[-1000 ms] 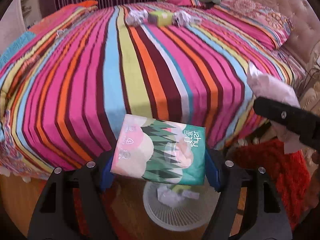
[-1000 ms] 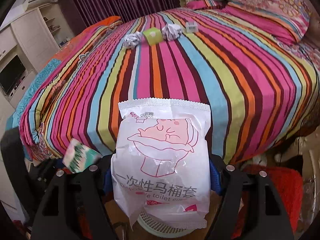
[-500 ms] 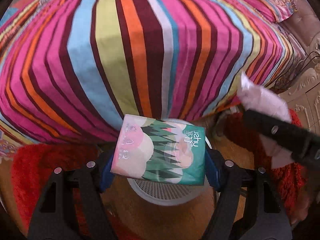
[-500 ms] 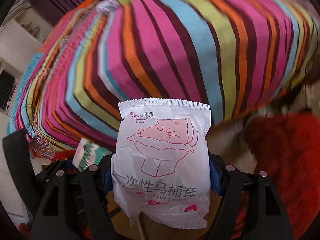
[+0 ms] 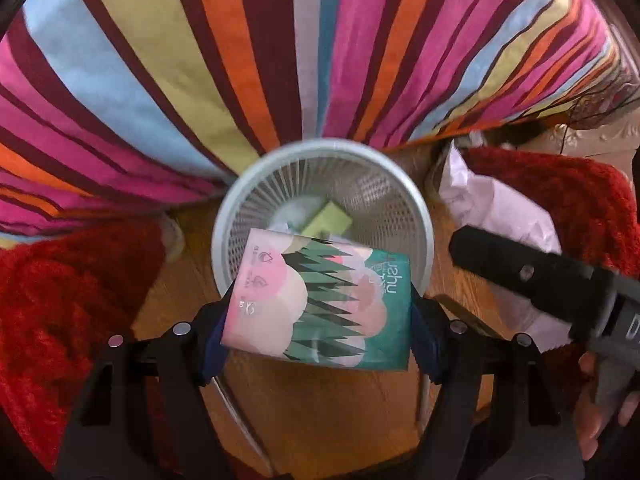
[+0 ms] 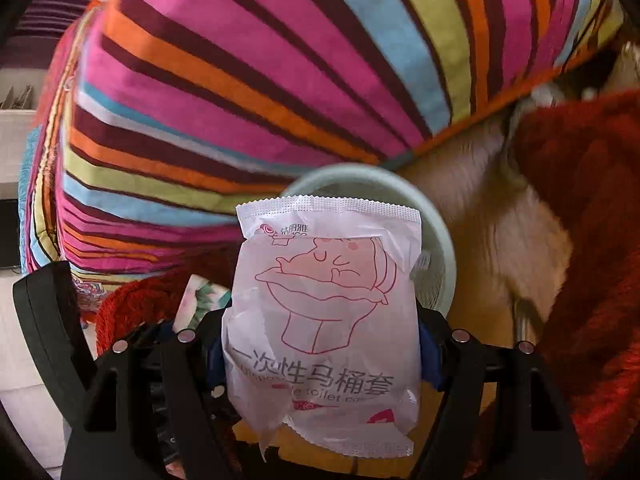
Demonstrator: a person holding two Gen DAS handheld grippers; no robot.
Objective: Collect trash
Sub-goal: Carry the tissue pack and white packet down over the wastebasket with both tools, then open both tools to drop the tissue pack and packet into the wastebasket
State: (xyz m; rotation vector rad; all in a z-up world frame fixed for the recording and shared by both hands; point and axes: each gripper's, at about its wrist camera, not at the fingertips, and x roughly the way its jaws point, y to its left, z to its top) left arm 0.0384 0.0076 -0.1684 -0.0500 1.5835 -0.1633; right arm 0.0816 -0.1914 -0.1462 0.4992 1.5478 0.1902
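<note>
Nearest to me, my left gripper [image 5: 318, 334] had its blue pads clenched on the two ends of a green and pink tissue pack [image 5: 320, 300], which hung flat above the near rim of a white mesh wastebasket [image 5: 416, 216]. My right gripper [image 6: 320, 354] was grasping a white toilet-seat-cover packet [image 6: 324, 320] by its sides, upright between the fingers, with the basket's pale rim [image 6: 440, 240] showing just behind it. In the basket I could make out a light green box [image 5: 330, 218] and some crumpled white paper, blurred. The basket stood on a wooden floor [image 5: 320, 408] between two red shaggy rugs [image 5: 56, 304]. Beyond it, the striped bedspread [image 5: 224, 64] hung over the foot edge of the bed, just behind the basket's far rim.
</note>
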